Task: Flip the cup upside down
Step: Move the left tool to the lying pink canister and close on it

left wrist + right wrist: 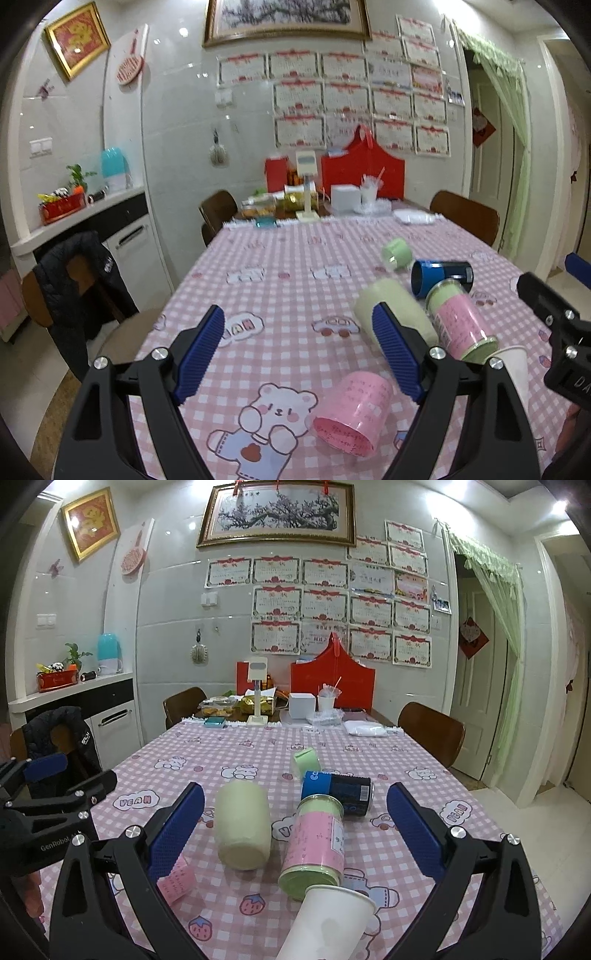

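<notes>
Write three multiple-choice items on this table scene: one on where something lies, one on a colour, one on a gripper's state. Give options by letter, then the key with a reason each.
1. Where does the white paper cup lie relative to the pink-and-green can?
A. At the far end of the table
B. Just in front of the can's near end, closest to the right wrist camera
C. Stacked inside the blue can

2. What colour is the small mug farthest up the checked tablecloth?
A. Light green
B. Red
C. Black

3. What state is the right gripper in?
A. Shut on the cream cup
B. Shut on the paper cup
C. Open, holding nothing

Key: 1 B, the paper cup sits nearest the camera beside the can's green end. 2 A, the mug is pale green. 3 C, the blue pads stand wide apart with the cream cup lying free between them.
</notes>
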Demonstrator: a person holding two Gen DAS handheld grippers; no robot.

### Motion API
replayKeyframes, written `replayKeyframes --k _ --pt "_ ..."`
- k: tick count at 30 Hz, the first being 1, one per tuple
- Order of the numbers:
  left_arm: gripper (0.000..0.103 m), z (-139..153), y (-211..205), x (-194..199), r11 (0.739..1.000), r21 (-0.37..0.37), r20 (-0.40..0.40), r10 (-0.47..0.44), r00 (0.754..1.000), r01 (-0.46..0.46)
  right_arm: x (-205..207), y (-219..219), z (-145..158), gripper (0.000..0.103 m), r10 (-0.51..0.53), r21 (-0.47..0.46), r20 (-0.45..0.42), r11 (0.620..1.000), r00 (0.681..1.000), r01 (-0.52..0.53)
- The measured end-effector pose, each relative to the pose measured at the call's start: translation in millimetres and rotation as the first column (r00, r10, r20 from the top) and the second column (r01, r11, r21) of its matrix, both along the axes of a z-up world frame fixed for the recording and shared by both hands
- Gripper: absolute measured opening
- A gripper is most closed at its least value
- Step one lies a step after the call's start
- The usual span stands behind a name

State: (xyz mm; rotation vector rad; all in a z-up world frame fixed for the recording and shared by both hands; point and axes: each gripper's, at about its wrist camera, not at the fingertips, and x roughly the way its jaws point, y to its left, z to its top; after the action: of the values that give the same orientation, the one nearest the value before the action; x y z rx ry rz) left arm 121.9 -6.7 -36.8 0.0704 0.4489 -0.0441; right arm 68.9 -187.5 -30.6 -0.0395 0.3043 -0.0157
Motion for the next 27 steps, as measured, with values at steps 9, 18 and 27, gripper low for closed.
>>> replayKeyframes --k 9,18,27 --pt "0.081 -10.1 -23.0 30.5 0.999 -0.002 -0.07 -0.047 0.996 0.047 24.7 -11.8 -4.4 0.095 -0.006 -0.014 -0.048 1.0 0.999 0.005" --pt "0.081 -16.7 -61.8 60.3 0.995 -0.012 -0.15 -0.104 0.983 0.103 47.8 -42.5 -8.7 0.095 -0.029 -0.004 -0.099 1.0 0.995 0.029" --pt "0.081 -13.5 -127.4 79.0 0.984 -0.02 -0.171 -0.175 0.97 0.175 53.2 -90.1 -13.9 0.095 -0.099 0.006 -0.116 0.995 0.988 0.101"
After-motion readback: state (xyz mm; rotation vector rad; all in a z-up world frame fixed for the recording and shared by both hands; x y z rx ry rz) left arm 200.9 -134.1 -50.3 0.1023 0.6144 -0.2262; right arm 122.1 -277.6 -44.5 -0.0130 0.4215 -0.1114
